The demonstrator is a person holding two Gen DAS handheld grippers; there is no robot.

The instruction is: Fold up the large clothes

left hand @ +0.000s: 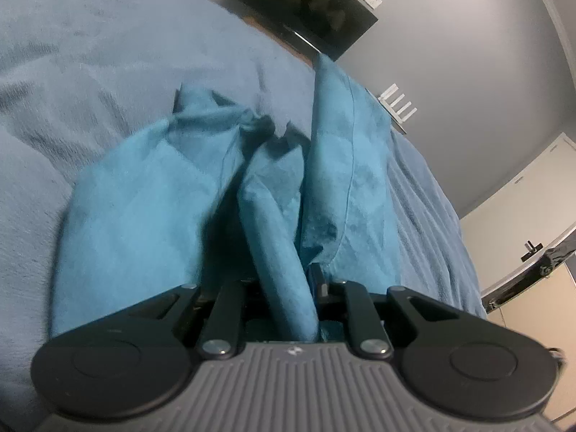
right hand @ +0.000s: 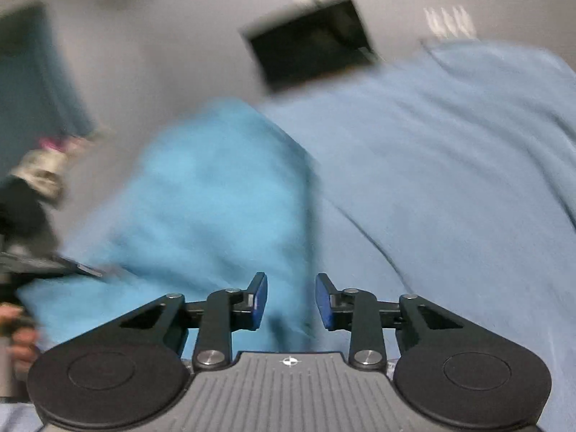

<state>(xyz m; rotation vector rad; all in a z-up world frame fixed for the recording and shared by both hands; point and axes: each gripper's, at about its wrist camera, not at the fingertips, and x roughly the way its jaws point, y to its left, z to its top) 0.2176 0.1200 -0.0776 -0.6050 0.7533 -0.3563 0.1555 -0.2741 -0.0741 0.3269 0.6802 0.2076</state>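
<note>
You are pinching a bunched fold of the teal garment [left hand: 201, 194] in your left gripper [left hand: 309, 288], the cloth running straight up between the pads, so the jaws are pressed together on fabric rather than on each other. Your right gripper [right hand: 291, 300] is standing spread, its blue pads [right hand: 260, 298] apart with nothing between them, hovering just above the garment's near edge [right hand: 201, 194]. Beyond the grippers the garment is lying crumpled on the bed [left hand: 90, 72], rising in loose peaks and ridges, not flat. The right view is smeared with motion, so you cannot judge exactly where that edge is sitting. Farther back a dark screen [left hand: 309, 10] is hanging on the grey wall [left hand: 468, 54]. The risk from here is closing the right gripper on the wrong layer: with the cloth heaped, you may be catching two thicknesses or the blanket beneath, and the fold would then come out skewed. Lifting with only the left grip is likely to drag the heap into a tighter twist. The thick bunch in the left gripper may also be slipping if you pull sharply.
</note>
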